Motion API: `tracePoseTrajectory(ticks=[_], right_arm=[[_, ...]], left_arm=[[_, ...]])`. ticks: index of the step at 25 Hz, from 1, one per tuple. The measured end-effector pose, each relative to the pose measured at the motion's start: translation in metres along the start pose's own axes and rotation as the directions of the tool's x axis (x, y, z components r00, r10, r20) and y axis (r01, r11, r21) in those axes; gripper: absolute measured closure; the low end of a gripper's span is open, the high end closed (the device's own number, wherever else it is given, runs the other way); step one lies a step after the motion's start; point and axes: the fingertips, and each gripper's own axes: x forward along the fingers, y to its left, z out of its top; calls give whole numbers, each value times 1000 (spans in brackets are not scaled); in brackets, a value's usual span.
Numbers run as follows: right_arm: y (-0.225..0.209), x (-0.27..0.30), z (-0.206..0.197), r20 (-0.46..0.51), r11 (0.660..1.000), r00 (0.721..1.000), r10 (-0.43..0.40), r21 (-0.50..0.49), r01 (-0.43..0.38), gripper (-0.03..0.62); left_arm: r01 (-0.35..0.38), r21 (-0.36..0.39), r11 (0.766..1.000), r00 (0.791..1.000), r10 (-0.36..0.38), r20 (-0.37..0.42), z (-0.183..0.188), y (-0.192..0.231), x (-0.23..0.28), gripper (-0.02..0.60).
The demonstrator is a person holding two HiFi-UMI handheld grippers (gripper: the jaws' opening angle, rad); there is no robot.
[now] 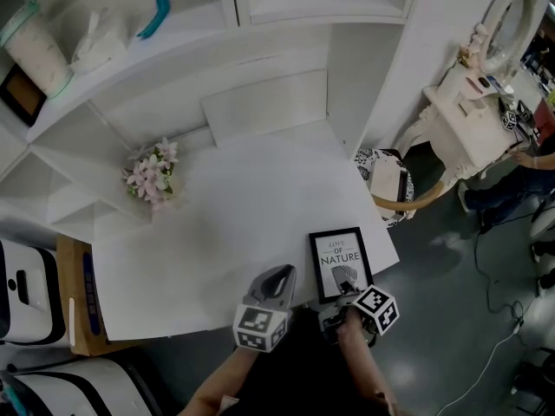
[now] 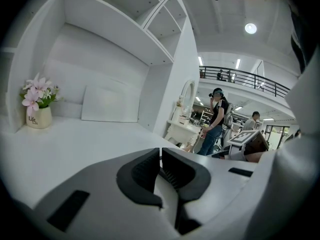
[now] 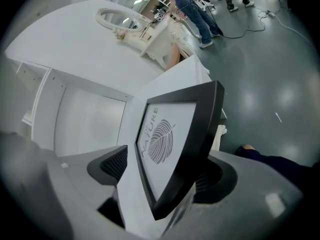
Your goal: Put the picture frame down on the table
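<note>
A black picture frame with a leaf print lies on the near right corner of the white table. My right gripper is at the frame's near edge. In the right gripper view the frame stands between the jaws of the right gripper. A gap shows between one pad and the glass, so the jaws are open around it. My left gripper hovers at the table's near edge, left of the frame. The left gripper is shut and holds nothing.
A small pot of pink flowers stands at the table's back left. A white panel leans against the back wall under the shelves. Right of the table are a patterned chair, a white vanity with a mirror and a person.
</note>
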Motion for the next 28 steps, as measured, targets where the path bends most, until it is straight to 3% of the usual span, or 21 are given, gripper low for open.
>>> tracePoseTrajectory(ticks=[12, 23, 28], right_arm=[[-12, 1, -6, -51, 999, 997, -54, -5, 53, 201], [-38, 2, -12, -77, 992, 994, -75, 100, 83, 201], [-37, 0, -11, -69, 994, 996, -57, 92, 63, 201]], left_arm=[[-11, 3, 1000, 1000, 11, -5, -2, -2, 1, 558], [8, 13, 1000, 1000, -8, -13, -5, -11, 3, 558], [24, 22, 999, 1000, -24, -21, -6, -17, 4, 558]])
